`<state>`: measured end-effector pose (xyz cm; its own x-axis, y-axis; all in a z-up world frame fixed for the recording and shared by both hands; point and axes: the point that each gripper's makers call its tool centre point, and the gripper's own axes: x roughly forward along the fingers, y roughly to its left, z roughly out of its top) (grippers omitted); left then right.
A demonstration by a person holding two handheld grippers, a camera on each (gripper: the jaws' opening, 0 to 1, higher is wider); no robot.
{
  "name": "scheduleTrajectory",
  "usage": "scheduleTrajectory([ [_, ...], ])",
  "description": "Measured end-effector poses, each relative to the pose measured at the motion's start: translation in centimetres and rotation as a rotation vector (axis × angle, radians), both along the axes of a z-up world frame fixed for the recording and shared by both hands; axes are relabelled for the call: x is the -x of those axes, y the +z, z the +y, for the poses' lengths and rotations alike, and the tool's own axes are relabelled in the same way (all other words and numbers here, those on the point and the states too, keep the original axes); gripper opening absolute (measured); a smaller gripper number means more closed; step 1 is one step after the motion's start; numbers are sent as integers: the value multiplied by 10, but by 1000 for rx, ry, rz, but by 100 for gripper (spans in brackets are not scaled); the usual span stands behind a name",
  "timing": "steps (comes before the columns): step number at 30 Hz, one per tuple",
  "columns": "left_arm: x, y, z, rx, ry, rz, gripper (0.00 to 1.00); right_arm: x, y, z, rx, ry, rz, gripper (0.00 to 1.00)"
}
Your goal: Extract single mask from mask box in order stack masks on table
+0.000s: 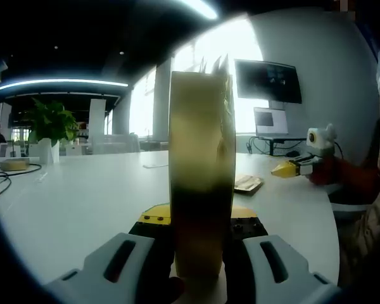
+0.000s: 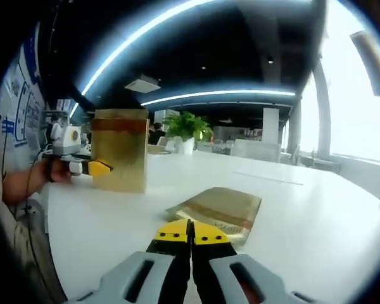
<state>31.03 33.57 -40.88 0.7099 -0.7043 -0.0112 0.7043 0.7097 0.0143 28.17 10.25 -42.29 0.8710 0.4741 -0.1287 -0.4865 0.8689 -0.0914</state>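
Your left gripper view is pressing right up against the mask box (image 1: 201,183), facing across the worktop (image 1: 82,202) toward the windows. Your right gripper view is looking low over the stack of masks (image 2: 216,209). Both are sharing that box, stack and worktop, each catching the other gripper.

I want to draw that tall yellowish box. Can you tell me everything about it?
The mask box is a tall, narrow carton, tan-gold with a darker brown band near its top. It looks like cardboard. It stands upright on the white table, and the left tool is shut on it. In the left gripper view you see its thin edge, with pale bits sticking out on top. A flat stack of masks lies apart, nearby.
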Motion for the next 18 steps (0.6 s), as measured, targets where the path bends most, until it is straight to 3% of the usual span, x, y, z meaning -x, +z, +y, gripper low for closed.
scheduleTrajectory([
  [9,1,0,-1,0,0,0,19,3,9,7,70,8,-25,0],
  [18,1,0,-1,0,-1,0,19,2,27,13,61,-2,-40,0],
])
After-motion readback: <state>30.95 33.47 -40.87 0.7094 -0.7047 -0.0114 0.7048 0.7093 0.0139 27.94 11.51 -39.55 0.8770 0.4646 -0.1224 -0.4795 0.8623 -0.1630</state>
